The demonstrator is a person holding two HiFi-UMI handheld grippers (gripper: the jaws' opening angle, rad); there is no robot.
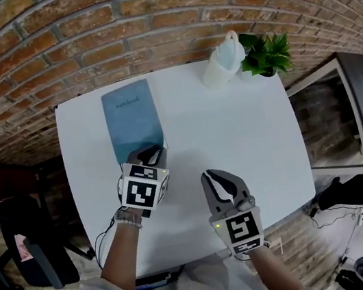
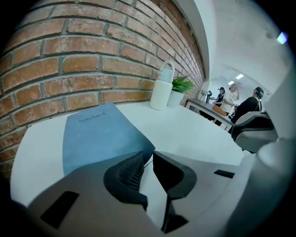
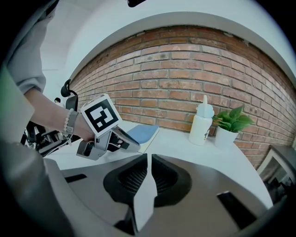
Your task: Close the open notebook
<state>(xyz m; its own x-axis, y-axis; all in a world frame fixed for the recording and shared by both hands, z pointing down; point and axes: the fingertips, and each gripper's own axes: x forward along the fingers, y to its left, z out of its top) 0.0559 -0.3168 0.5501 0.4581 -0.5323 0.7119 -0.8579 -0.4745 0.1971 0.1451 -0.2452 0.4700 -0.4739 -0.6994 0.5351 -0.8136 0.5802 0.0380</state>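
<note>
Notebook (image 1: 133, 118) — one, blue, cover shut, flat at the far left of the one white table (image 1: 249, 136). Two grippers: left gripper (image 1: 152, 154) at its near corner, jaws slightly apart, nothing pinched; right gripper (image 1: 216, 176) over bare table, jaws together, empty. One white bottle (image 1: 223, 63), one potted plant (image 1: 264, 53) — far edge.

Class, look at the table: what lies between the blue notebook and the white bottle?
Nothing stands there. Only bare white table separates the notebook from the bottle, as the head view shows.
</note>
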